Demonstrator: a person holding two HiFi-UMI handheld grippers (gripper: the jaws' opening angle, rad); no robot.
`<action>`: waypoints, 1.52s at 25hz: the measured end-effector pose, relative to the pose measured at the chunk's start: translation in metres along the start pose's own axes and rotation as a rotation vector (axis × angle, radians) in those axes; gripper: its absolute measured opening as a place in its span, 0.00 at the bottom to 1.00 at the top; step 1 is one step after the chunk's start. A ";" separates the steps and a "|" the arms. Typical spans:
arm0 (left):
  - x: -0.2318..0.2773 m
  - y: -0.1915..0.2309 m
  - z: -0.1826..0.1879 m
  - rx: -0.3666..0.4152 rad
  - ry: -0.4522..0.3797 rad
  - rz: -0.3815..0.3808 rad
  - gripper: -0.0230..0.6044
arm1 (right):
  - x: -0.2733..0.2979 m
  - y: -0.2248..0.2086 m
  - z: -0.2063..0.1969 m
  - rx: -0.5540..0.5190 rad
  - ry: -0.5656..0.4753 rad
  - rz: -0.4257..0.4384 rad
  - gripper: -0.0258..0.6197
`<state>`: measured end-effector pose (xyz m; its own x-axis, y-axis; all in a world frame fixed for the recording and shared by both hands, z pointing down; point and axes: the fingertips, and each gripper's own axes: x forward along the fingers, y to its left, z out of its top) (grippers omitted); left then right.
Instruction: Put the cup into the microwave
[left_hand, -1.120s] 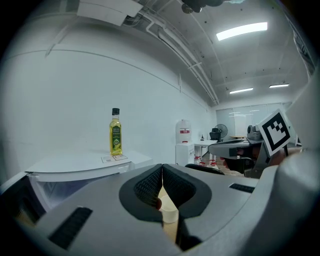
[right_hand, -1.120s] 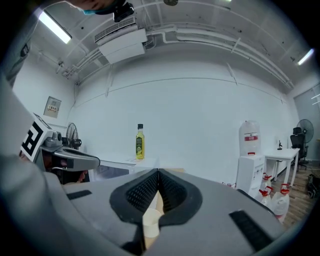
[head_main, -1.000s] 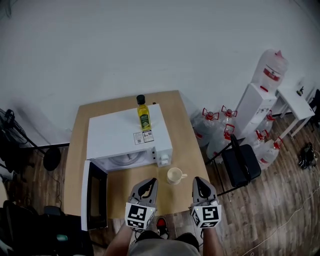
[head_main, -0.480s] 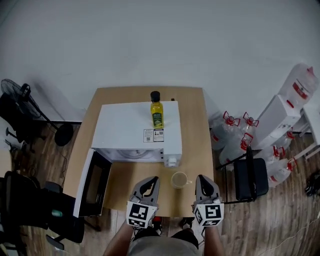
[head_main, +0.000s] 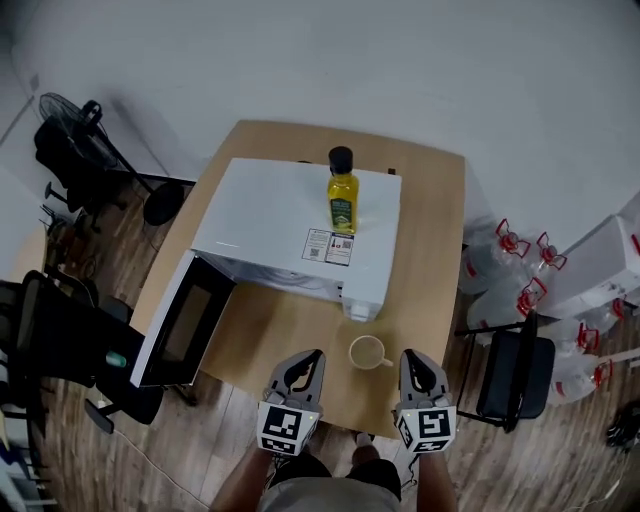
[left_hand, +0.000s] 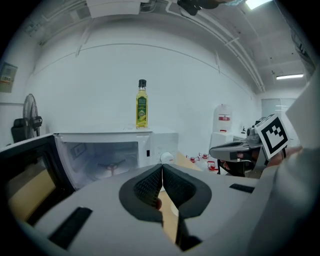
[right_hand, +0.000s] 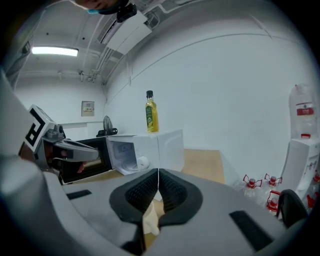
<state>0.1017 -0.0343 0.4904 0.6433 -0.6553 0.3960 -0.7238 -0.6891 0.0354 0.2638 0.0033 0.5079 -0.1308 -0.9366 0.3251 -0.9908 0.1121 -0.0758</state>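
Still, the left gripper (head_main: 311, 357) and right gripper (head_main: 411, 358), both closed and empty, flank the untouched cup (head_main: 367, 352); no grasp begun.

The left gripper (head_main: 313, 357) and the right gripper (head_main: 411, 358) are alike. Each is a smooth, pale-grey moulded shell that tapers forward to a rounded nose. Inside the nose sit black pads (left_hand: 150, 187) with a fine ribbed, cross-hatched face, framed by a dark, teardrop-shaped surround. A flat black slot (left_hand: 70, 227) is let into the shell on either flank. At the back of each gripper rides a marker cube (head_main: 282, 428) (white faces with bold black square patterns, not the same on the two cubes). The person wears a grey top (head_main: 320, 495).
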 end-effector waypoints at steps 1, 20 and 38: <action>0.002 -0.001 -0.005 -0.008 0.010 0.012 0.07 | 0.003 0.001 -0.008 -0.003 0.013 0.025 0.07; 0.011 -0.011 -0.092 -0.096 0.107 0.126 0.07 | 0.025 0.030 -0.108 -0.066 0.157 0.352 0.33; 0.022 -0.007 -0.124 -0.111 0.145 0.130 0.07 | 0.040 0.027 -0.146 -0.099 0.210 0.394 0.22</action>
<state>0.0897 -0.0054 0.6123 0.5055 -0.6796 0.5316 -0.8266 -0.5580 0.0727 0.2269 0.0175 0.6561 -0.4925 -0.7297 0.4743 -0.8612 0.4871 -0.1448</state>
